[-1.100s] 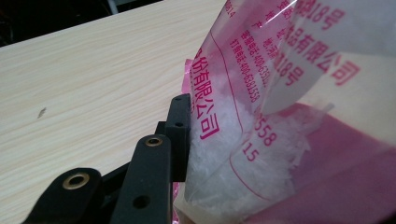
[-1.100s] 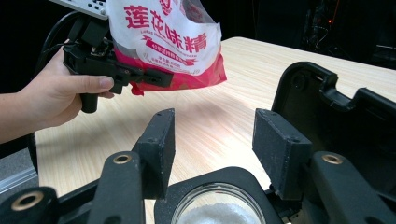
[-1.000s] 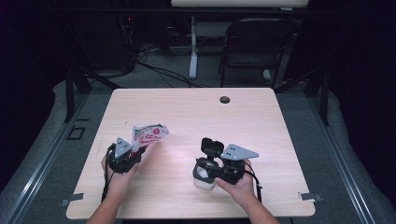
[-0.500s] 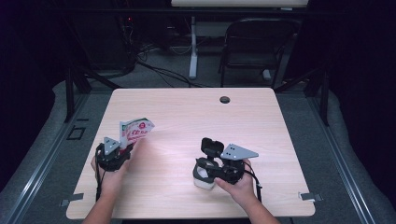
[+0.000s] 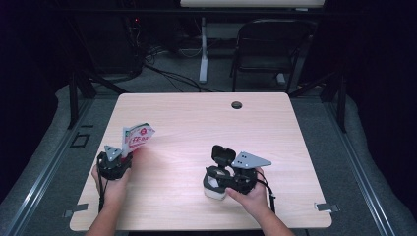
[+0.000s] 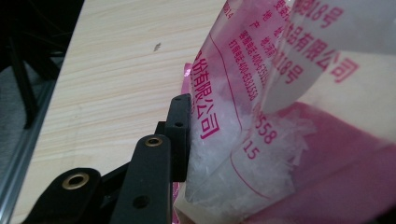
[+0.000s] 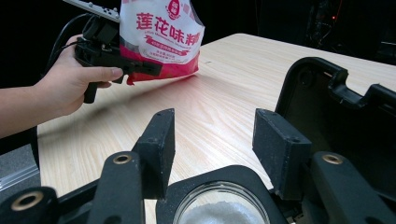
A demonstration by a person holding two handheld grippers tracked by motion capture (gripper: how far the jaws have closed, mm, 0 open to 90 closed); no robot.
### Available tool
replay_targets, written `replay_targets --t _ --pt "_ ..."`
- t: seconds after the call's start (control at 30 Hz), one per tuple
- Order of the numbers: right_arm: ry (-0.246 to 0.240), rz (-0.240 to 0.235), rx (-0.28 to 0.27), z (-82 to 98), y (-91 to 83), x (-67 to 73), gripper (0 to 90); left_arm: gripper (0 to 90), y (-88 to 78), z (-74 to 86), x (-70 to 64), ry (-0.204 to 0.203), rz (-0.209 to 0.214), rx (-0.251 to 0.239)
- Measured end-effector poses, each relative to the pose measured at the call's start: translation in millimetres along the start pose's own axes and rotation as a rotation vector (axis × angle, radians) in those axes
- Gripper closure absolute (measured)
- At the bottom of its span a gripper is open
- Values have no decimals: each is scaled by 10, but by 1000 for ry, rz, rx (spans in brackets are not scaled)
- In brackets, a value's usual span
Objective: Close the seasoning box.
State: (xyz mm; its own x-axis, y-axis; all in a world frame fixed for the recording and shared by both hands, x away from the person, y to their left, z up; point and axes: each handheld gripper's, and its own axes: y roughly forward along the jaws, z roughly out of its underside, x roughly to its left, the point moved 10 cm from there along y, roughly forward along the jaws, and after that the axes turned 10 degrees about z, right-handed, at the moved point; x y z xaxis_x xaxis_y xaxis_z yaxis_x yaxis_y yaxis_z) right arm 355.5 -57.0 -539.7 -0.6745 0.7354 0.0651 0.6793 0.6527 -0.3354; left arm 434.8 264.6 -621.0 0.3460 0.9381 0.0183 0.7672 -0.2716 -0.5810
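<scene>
My left gripper [image 5: 124, 153] is shut on a white and pink bag [image 5: 136, 136] printed with red characters, and holds it upright over the table's left side. In the left gripper view one black finger [image 6: 180, 135] presses into the bag [image 6: 261, 140], where white crystals show through the clear plastic; the bag hides the other finger. My right gripper [image 5: 217, 180] sits near the front edge, closed around a white jar [image 5: 214, 192] with its black flip lid [image 5: 223, 153] standing open. In the right gripper view the jaws flank the jar mouth [image 7: 219, 205], which holds white grains. The bag [image 7: 161, 32] and the left gripper [image 7: 126, 65] show farther off.
The wooden table [image 5: 196, 123] has a round black cable hole [image 5: 237, 104] near its far edge. A dark chair [image 5: 270, 49] and cables stand on the floor behind the table. Bare tabletop lies between the two hands.
The left hand has carried the bag leftward, away from the jar and slightly lower. The right hand and the jar have stayed put.
</scene>
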Motion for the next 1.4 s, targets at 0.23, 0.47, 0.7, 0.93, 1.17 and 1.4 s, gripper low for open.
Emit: replay_targets --t 0.23,0.47,0.7,0.93,1.17,1.4 --pt "-3 2 4 6 1 -2 489 693 -5 10 28 26 -41 13" --pt "-1 0 3 5 2 -1 489 689 36 46 2 30 -27 41" --pt "-2 2 4 8 6 -1 489 671 38 57 6 28 -25 50" --pt "0 3 8 13 6 -2 489 623 35 59 -45 47 -33 61" --pt "0 2 7 11 5 0 489 567 32 31 -98 74 -31 51" --pt "-1 3 11 17 7 -2 489 434 49 2 -176 91 -5 41"
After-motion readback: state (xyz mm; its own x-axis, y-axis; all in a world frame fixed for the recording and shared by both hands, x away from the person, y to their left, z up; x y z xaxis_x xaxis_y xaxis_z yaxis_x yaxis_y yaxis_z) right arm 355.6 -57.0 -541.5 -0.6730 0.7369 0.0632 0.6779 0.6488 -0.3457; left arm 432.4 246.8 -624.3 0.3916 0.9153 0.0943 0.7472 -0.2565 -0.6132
